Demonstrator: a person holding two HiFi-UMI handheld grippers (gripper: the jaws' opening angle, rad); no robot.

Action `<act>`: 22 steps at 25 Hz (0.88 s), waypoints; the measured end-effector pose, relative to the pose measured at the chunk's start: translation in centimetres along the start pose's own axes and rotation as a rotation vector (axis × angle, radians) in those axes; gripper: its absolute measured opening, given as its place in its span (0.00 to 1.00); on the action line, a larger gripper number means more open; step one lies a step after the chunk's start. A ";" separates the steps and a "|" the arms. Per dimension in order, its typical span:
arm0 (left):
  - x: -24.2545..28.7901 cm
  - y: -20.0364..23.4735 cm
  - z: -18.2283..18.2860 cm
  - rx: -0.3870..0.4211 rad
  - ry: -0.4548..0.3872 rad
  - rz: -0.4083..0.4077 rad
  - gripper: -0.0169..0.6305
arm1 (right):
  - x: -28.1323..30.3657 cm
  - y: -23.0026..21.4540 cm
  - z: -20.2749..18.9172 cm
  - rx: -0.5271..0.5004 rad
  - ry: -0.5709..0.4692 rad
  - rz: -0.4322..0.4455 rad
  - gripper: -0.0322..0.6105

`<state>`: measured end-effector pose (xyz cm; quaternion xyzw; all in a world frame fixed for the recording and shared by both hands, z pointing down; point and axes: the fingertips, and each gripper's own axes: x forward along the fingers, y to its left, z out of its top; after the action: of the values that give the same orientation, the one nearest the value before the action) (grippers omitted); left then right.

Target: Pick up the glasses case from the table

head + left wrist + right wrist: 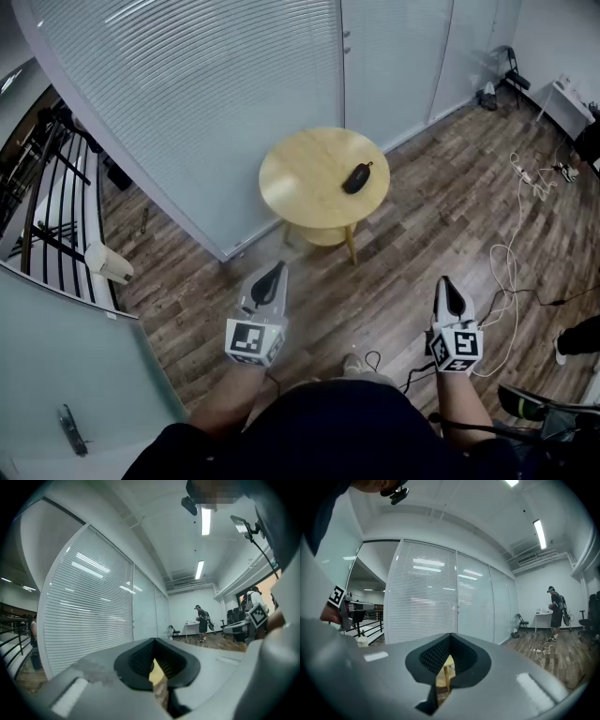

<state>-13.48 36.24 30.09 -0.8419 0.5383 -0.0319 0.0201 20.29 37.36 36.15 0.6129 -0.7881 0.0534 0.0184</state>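
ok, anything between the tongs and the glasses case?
Nothing visible. The glasses case lies alone on the round wooden table, and only wood floor lies between that table and the left tongs and right tongs, both shut. The white cable runs off to the right, outside either path.

My right gripper (450,641) filled the lower frame, its 2 jaws shut and empty. The yellow table (447,662) showed through their gap. A person (556,613) stood far right.

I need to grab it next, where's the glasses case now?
In the head view, the glasses case lies on the round wooden table, right of its centre; the table stands by the blind-covered glass wall.
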 end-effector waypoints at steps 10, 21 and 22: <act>2.9 0.8 0.1 0.060 0.005 0.000 0.03 | 3.4 -0.9 0.1 -0.037 0.006 0.016 0.06; 7.8 -2.1 -1.8 0.070 0.013 0.013 0.03 | 7.7 -4.7 1.4 -0.163 -0.010 -0.005 0.06; 8.6 -2.6 -2.1 0.075 0.017 -0.004 0.03 | 8.5 -5.0 1.4 -0.155 -0.003 -0.005 0.06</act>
<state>-7.70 29.56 32.63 -0.8413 0.5353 -0.0594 0.0472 23.11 27.82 35.92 0.6118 -0.7884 -0.0088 0.0645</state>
